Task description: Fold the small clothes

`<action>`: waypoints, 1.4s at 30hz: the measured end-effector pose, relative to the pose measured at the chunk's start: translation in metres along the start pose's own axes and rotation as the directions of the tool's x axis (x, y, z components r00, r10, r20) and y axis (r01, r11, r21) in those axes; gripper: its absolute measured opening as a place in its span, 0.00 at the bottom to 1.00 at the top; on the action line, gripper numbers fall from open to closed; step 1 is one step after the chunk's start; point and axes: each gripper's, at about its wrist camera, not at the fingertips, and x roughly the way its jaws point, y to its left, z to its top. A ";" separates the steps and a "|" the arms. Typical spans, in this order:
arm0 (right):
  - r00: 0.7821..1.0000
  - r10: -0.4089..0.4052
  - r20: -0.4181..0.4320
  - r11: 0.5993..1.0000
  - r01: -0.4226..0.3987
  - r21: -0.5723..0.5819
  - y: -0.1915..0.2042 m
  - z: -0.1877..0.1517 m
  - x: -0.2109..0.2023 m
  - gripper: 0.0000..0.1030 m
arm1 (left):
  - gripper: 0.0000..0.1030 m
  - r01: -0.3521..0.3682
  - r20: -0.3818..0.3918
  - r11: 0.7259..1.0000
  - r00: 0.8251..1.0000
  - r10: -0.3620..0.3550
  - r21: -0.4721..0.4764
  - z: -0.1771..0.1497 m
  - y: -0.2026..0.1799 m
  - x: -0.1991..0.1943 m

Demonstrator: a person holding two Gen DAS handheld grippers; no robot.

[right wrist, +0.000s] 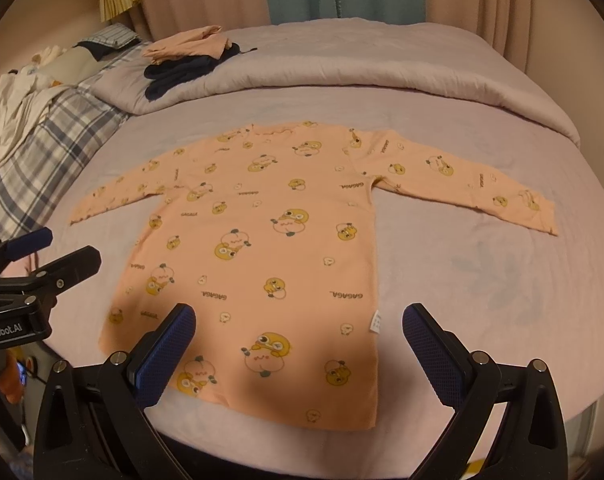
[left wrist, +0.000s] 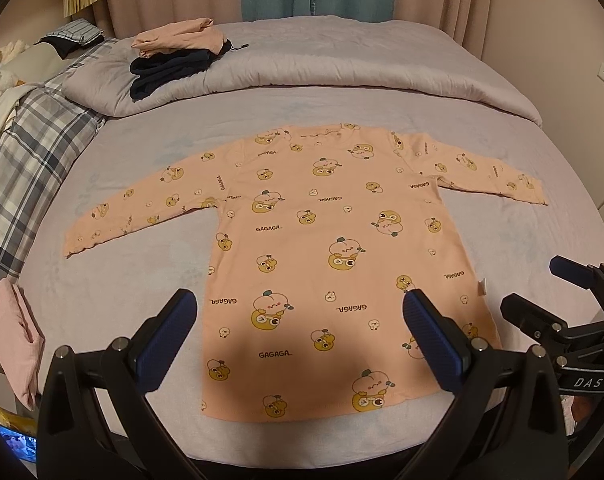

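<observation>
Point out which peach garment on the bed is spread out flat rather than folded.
The long-sleeved printed shirt in front of both grippers: it lies flat with sleeves out. The plain peach garment sits folded on a dark pile on the quilt behind it.

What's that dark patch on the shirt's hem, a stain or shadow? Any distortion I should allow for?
Left wrist view: a soft shadow across the peach shirt hem between the open left tool, not a stain. Right wrist view: same under the right tool; fisheye bows the bed edges, corners vignetted.

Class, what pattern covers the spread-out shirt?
Yellow cartoon characters on peach shirt; clearest in the left wrist view.
</observation>
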 end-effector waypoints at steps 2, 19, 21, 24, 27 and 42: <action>1.000 0.000 -0.001 1.000 0.000 -0.001 0.000 0.000 0.000 0.99 | 1.00 0.001 0.000 1.000 1.000 -0.001 0.000 0.000 0.000 0.000; 1.000 -0.003 -0.001 1.000 0.003 0.001 0.001 -0.002 0.000 0.99 | 1.00 0.001 -0.004 1.000 1.000 -0.001 0.001 -0.001 -0.002 0.000; 1.000 -0.002 -0.003 1.000 0.002 0.000 0.002 -0.003 0.000 0.99 | 1.00 0.002 -0.004 1.000 1.000 -0.002 0.000 -0.001 -0.002 0.000; 1.000 -0.002 -0.003 1.000 0.002 -0.001 0.002 -0.004 -0.001 0.99 | 1.00 0.001 -0.005 1.000 1.000 -0.001 -0.001 -0.002 -0.002 0.000; 1.000 -0.003 -0.002 1.000 0.003 -0.001 0.002 -0.003 -0.001 0.99 | 1.00 0.001 -0.005 1.000 1.000 -0.001 0.000 -0.002 -0.002 0.000; 1.000 -0.002 -0.005 1.000 0.002 -0.001 0.002 -0.003 -0.001 0.99 | 1.00 -0.001 -0.005 1.000 1.000 0.001 0.001 -0.002 -0.001 0.000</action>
